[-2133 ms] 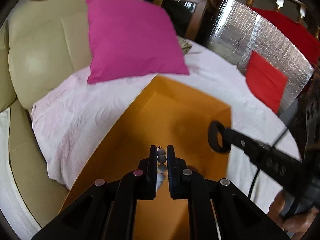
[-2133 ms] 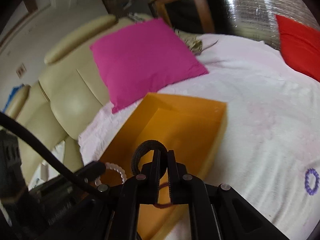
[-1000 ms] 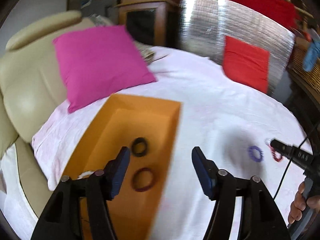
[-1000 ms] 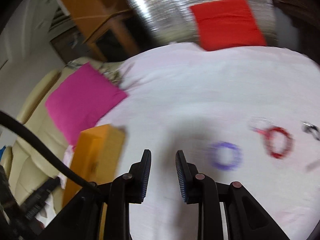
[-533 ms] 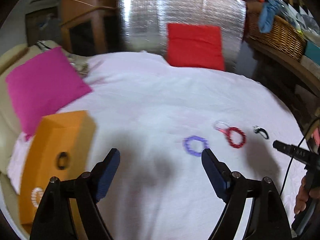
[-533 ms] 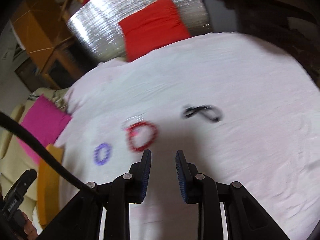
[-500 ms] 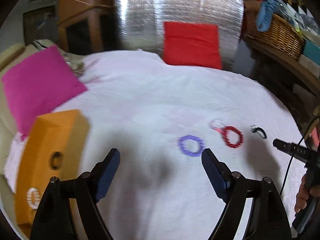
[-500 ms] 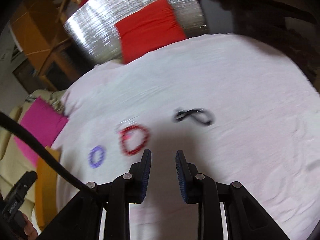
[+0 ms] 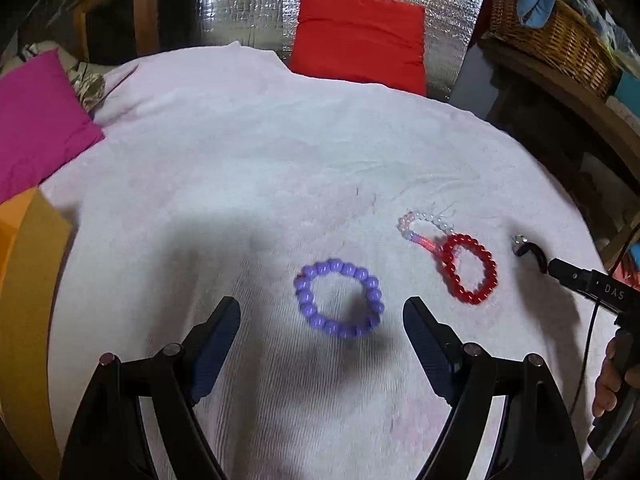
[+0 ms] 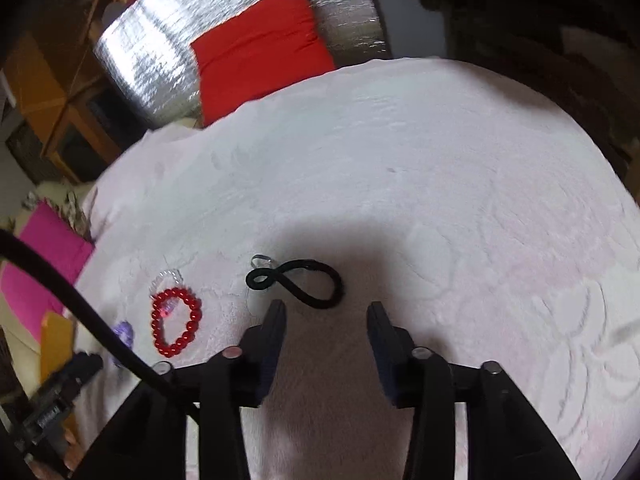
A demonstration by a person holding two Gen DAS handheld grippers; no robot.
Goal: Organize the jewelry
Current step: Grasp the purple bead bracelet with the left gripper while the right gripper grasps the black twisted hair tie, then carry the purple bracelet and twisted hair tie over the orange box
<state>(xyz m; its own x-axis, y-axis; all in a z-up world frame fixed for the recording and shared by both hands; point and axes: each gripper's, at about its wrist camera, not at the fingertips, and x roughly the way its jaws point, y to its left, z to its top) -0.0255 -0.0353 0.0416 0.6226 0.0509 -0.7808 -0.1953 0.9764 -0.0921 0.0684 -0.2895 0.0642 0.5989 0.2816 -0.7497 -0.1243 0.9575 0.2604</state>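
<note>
Between our left fingers (image 9: 224, 320), spread wide and holding nothing, lies the purple bead bracelet (image 9: 339, 298), flat on the white cloth of the table (image 9: 240, 168), just ahead of the tips and a little toward the right-hand finger of the left gripper (image 9: 322, 322). It is a closed ring with no real long axis, so we judge that any approach across one side of the loop would do. Our right fingers (image 10: 276, 320) stand moderately apart, also empty, and the black cord bracelet (image 10: 298, 282) sits just beyond them, twisted into a figure-eight whose long axis runs crosswise to the right gripper (image 10: 327, 322); its larger loop lies nearest the gap. Each piece is therefore nearest the hand already facing it. Further out, the red bead bracelet (image 9: 470, 270) rests between the two targets, touching a pale pink-and-clear strand (image 9: 422, 226). Off at the left edge stands the orange box (image 9: 24, 280), well apart from all loose pieces, which we take as their destination.
</note>
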